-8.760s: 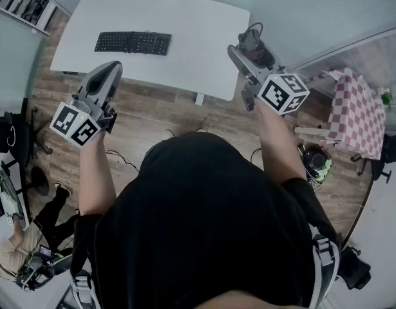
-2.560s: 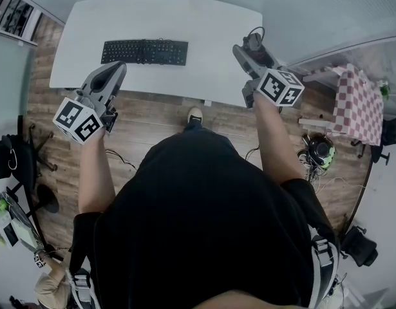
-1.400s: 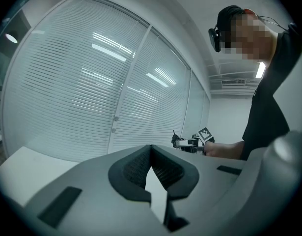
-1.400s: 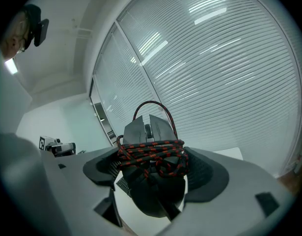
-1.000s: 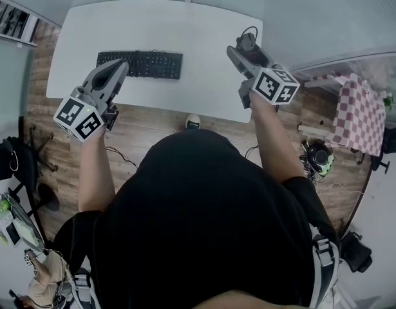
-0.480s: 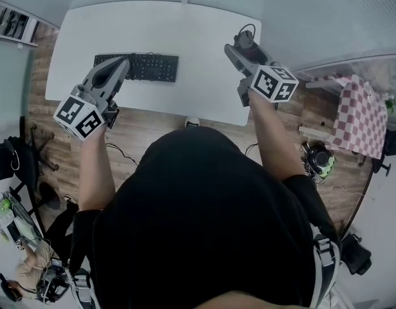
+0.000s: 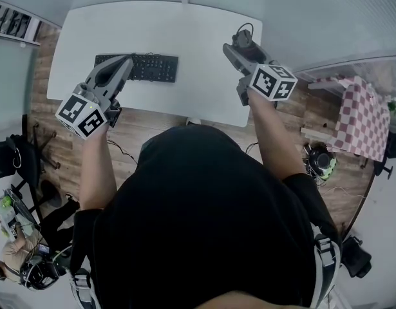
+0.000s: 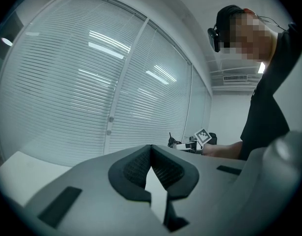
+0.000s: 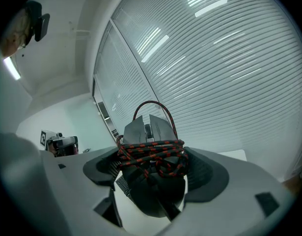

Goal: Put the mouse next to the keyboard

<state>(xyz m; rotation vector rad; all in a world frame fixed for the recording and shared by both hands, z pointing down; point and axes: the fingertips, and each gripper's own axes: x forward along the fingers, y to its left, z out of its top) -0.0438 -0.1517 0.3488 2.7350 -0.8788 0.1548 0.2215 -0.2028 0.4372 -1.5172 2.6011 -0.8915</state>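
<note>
A black keyboard (image 7: 149, 67) lies on the white desk (image 7: 185, 31), left of its middle. My right gripper (image 7: 235, 46) hovers over the desk's right end, shut on a grey-and-black mouse (image 7: 244, 38). In the right gripper view the mouse (image 9: 147, 129) stands up between the jaws, its red-and-black braided cord (image 9: 153, 154) wound round it. My left gripper (image 7: 125, 60) is above the keyboard's left end. Its jaws (image 8: 151, 149) meet at the tips with nothing between them.
A small table with a red checked cloth (image 7: 360, 116) stands to the right of the desk. Office chairs (image 7: 14, 152) and another person (image 7: 14, 262) are at the left. Window blinds (image 8: 92, 92) run behind the desk. Cables (image 7: 123, 159) lie on the wooden floor.
The person has stepped up to the desk. Both grippers moved forward over it, the left one to above the keyboard's left end, the right still holding the mouse.
</note>
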